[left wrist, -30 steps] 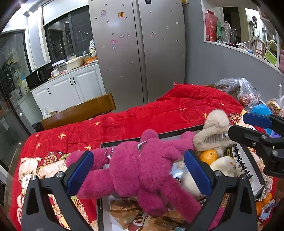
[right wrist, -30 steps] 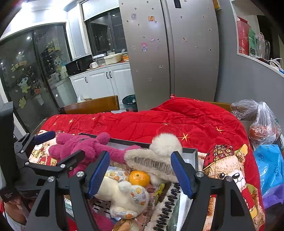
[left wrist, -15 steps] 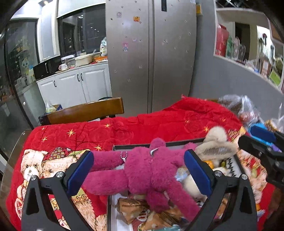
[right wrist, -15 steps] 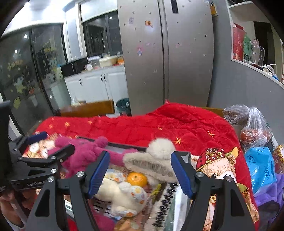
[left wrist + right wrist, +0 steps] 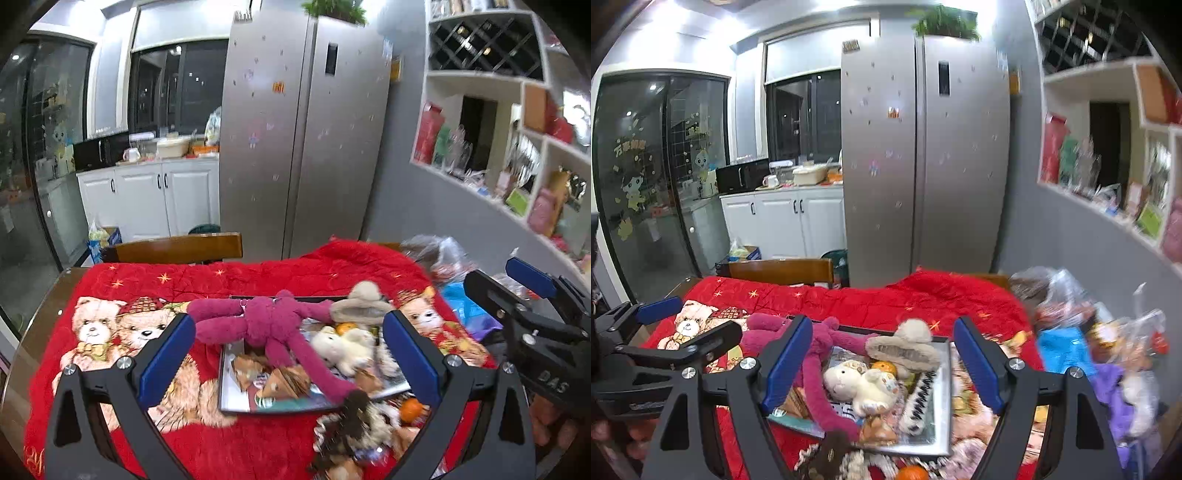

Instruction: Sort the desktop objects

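The pink plush (image 5: 266,325) sprawls across the tray's (image 5: 236,408) far-left corner on the red-covered tabletop (image 5: 258,446). It looks soft, light and floppy; its thick body is the surest hold. Left tool (image 5: 288,350) gapes, empty; right tool (image 5: 882,365) is opening, grasping nothing.

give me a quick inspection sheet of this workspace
surface: red quilted blanket with teddy bear prints covers the table
job's things: magenta long-limbed plush toy, cream plush animal, beige fluffy hair claw and orange tangerine in a shallow dark-rimmed tray
clutter: clear plastic bags at the table's right edge
grippers: left gripper open, empty; right gripper opening, nothing between its jaws
cables: nothing seen
surroundings: silver two-door fridge, white cabinets, wooden chair back
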